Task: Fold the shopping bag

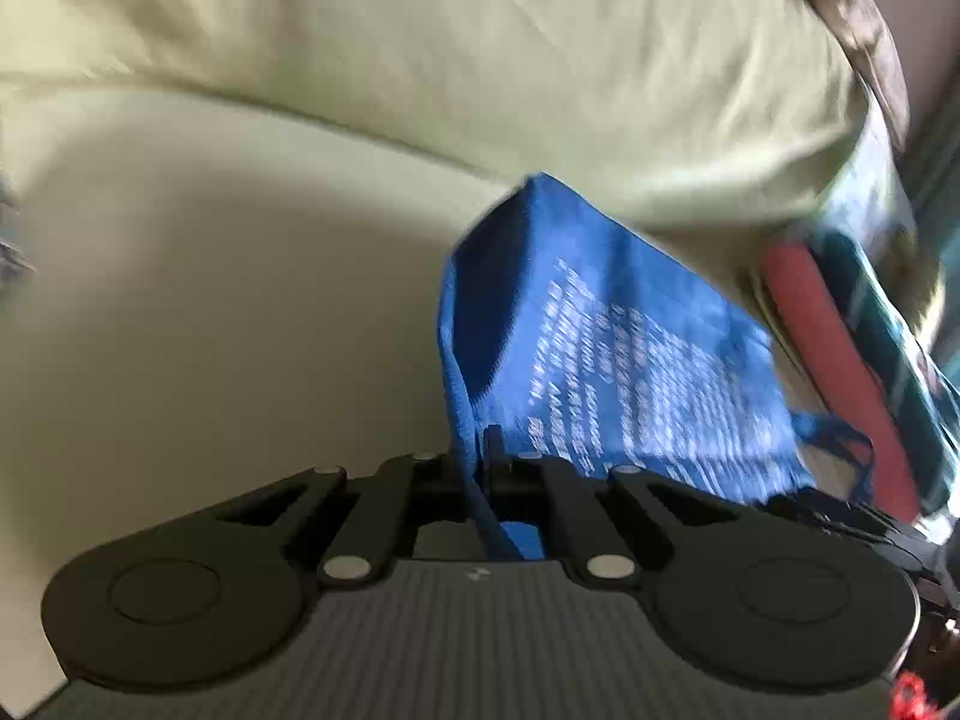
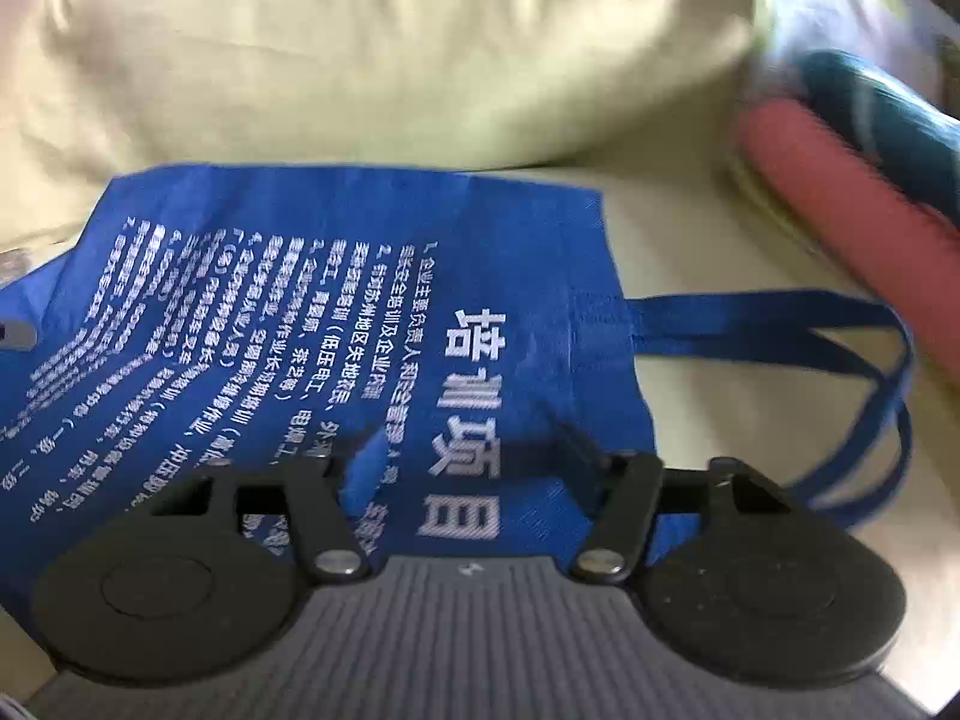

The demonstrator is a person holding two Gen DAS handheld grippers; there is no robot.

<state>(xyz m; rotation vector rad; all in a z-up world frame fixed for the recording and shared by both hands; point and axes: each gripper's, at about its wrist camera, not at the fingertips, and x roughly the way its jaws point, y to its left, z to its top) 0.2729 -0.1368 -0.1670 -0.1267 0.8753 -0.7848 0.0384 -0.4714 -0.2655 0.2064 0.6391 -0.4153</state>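
Lying on a pale yellow-green sheet [image 2: 672,228], the blue shopping bag [image 2: 336,312] spreads flat below a matching pillow [image 2: 384,60], its handles [image 2: 840,348] trailing toward a red roll [image 2: 840,192] and a teal bundle [image 2: 888,114]. The left gripper [image 1: 489,462] is pressed together, pinching the bag's edge. The right gripper [image 2: 474,462] stands spread over the printed cloth.

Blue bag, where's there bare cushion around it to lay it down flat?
Bare seat cushion lies open left of the blue bag, below the back cushion. A smaller patch sits between bag and red roll. That right side is crowded: roll, teal item, bag handles.
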